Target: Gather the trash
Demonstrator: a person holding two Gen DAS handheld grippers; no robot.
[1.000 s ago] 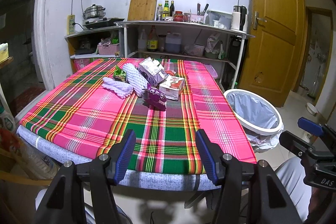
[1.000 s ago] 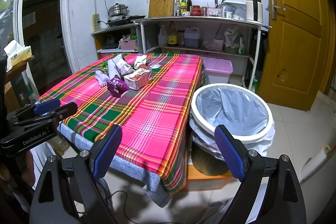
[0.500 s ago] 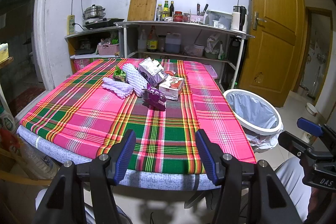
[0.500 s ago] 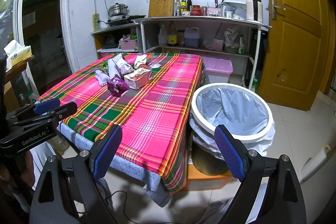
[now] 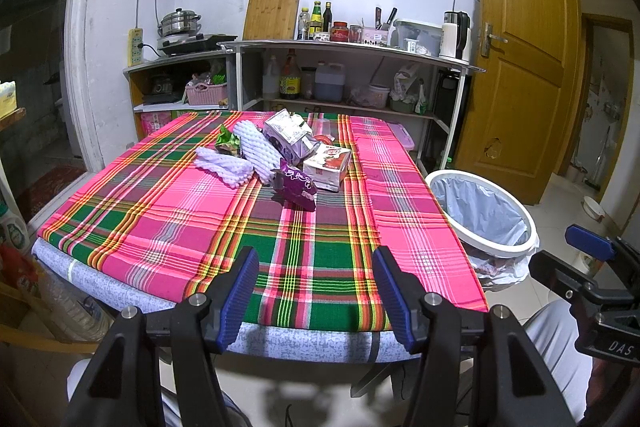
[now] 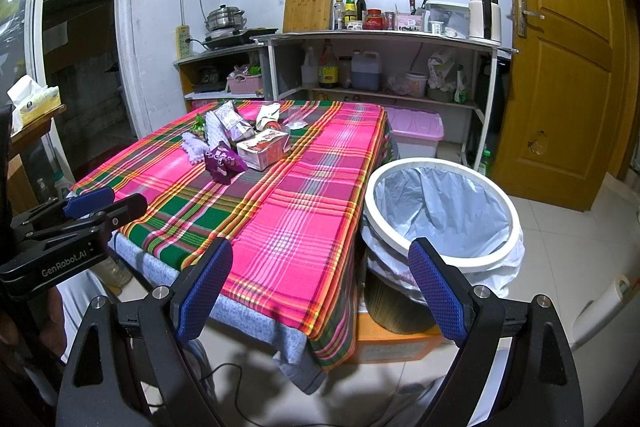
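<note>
Well ahead of my left gripper [image 5: 314, 297], near the table's far end, the trash sits in one cluster: a purple wrapper [image 5: 298, 186] nearest me, a red-and-white carton [image 5: 327, 167] just beside it, white foam nets [image 5: 240, 157] to their left. My right gripper [image 6: 318, 289] hangs off the table's near corner, with the lined trash bin [image 6: 440, 215] just ahead to its right. Both grippers are spread wide and hold nothing.

Black left gripper [image 5: 314, 293] and right gripper [image 6: 320, 291], blue ribbed pads, silver screws.
</note>
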